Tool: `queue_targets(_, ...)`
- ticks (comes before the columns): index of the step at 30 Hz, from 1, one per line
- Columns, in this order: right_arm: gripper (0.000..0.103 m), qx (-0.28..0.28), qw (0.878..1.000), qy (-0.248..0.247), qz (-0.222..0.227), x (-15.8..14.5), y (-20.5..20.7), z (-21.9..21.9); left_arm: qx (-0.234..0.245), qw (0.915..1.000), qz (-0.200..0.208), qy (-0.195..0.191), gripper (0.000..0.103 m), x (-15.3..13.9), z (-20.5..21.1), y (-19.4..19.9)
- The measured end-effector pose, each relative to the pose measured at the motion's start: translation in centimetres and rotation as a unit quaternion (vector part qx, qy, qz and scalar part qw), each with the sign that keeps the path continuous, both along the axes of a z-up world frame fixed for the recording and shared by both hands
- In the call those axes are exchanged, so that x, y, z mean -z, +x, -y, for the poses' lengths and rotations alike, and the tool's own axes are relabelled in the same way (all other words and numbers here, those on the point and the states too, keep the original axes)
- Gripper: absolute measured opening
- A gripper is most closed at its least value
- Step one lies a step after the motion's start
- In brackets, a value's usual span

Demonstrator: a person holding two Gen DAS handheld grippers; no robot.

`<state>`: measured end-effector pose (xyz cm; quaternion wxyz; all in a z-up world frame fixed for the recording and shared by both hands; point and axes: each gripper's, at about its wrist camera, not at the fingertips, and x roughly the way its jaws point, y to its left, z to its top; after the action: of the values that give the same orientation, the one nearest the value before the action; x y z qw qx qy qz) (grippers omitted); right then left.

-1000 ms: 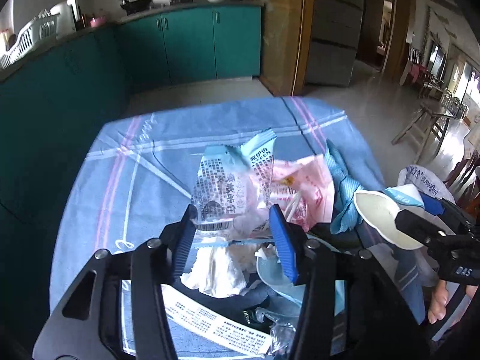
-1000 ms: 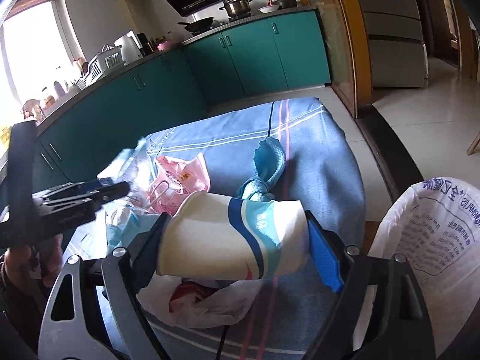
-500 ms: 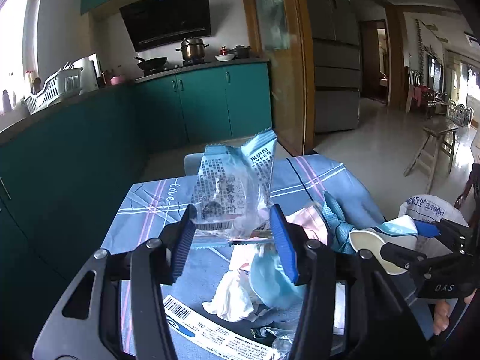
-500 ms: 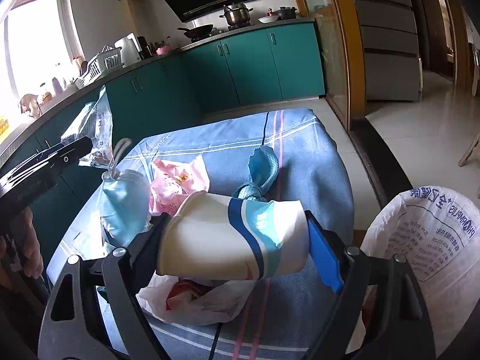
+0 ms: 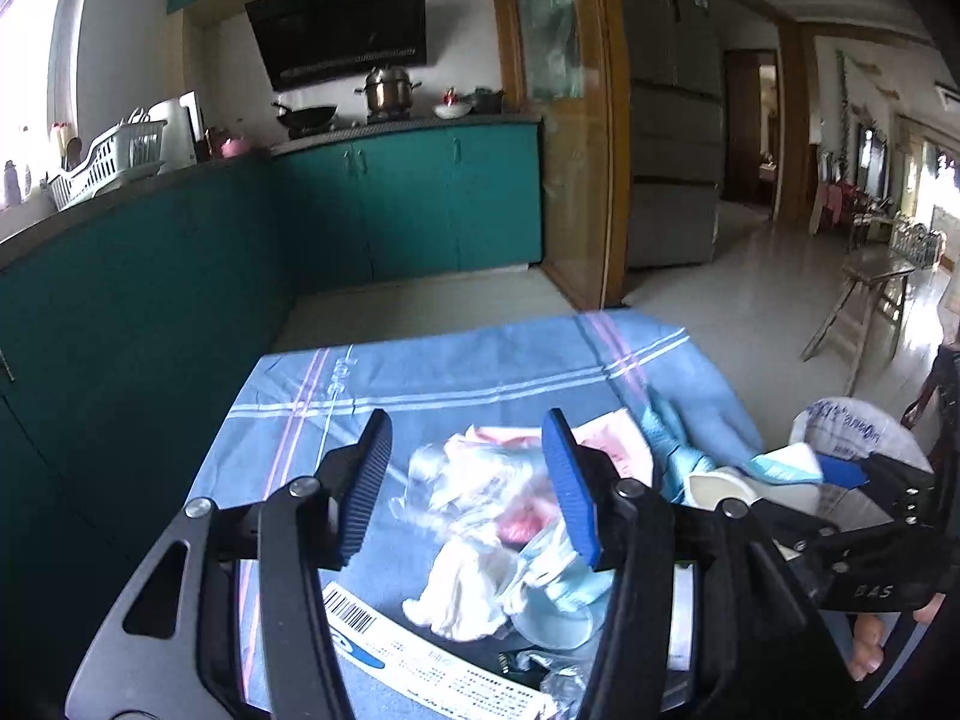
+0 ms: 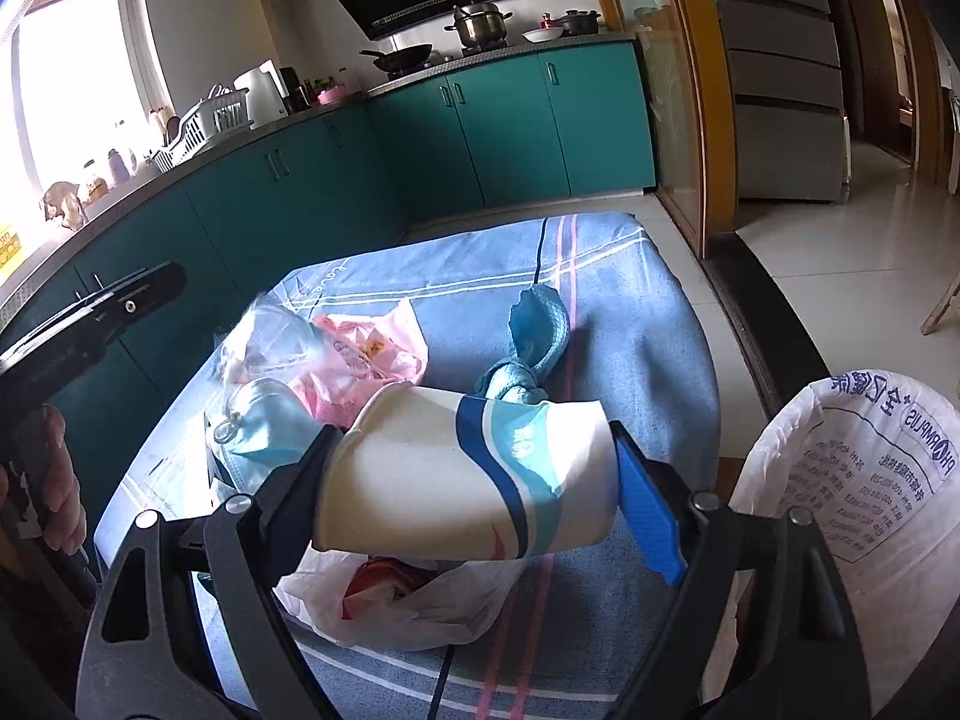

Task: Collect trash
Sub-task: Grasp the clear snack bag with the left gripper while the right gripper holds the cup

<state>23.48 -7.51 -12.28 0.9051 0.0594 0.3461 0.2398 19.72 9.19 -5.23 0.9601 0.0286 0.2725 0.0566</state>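
The right gripper [image 6: 471, 495] clamps 1 paper cup [image 6: 462, 474] sideways above the blue cloth [image 6: 636, 324]. The left gripper [image 5: 468, 489] gapes, empty, 1 blurred clear wrapper [image 5: 474, 483] beyond it. 1 white sack [image 6: 864, 474] reads "PHORMPLUS".

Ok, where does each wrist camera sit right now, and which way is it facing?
Left wrist: on the left gripper, facing forward and down at the trash pile on the blue cloth; shows its own fingers, plus the right gripper and right hand at the right edge.
Right wrist: on the right gripper, facing down over the paper cup it clamps, white sack at right; left gripper and left hand at the left edge.
Shared: trash pile, blue cloth, paper cup, white sack, teal cabinets.
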Motion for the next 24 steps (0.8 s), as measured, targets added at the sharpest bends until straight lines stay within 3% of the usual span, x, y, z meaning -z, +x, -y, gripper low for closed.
queue_targets(2, 0.085, 0.001, 1.0, 0.0, -0.002, 0.1, 0.1, -0.1, -0.011, 0.9998, -0.015, -0.005, 0.057, 0.4, -0.6, 0.5)
queue_targets(3, 0.085, 0.001, 1.0, 0.0, -0.004, 0.2, 0.2, -0.1, -0.019, 0.9995, -0.023, -0.009, 0.066, 0.6, -1.0, 0.8)
queue_targets(5, 0.085, 0.002, 1.0, 0.0, -0.008, 0.3, 0.4, -0.2, -0.031, 0.9985, -0.037, -0.025, 0.074, 1.0, -1.9, 1.2)
queue_targets(11, 0.085, 0.006, 1.0, -0.01, -0.022, 1.0, 0.9, -0.6, -0.085, 0.9929, -0.067, -0.051, 0.089, 1.5, -6.3, 3.2)
queue_targets(15, 0.085, 0.01, 0.999, -0.006, -0.033, 1.4, 1.2, -0.4, -0.047, 0.9922, -0.091, -0.07, 0.093, 2.9, -8.5, 6.4)
queue_targets(18, 0.085, 0.011, 0.999, -0.005, -0.039, 1.7, 1.5, -0.2, -0.029, 0.9873, -0.129, -0.088, 0.093, 4.9, -8.4, 7.9)
queue_targets(20, 0.085, 0.011, 0.999, -0.006, -0.042, 1.8, 1.5, -0.3, -0.014, 0.9846, -0.16, -0.069, 0.093, 6.2, -7.5, 9.0)
queue_targets(22, 0.085, 0.009, 0.999, -0.009, -0.046, 2.0, 1.6, -0.4, -0.024, 0.9849, -0.163, -0.052, 0.088, 7.0, -7.1, 9.5)
queue_targets(24, 0.085, 0.006, 0.999, -0.011, -0.048, 2.2, 1.7, -0.6, -0.005, 0.9807, -0.18, -0.076, 0.056, 7.8, -6.9, 9.7)
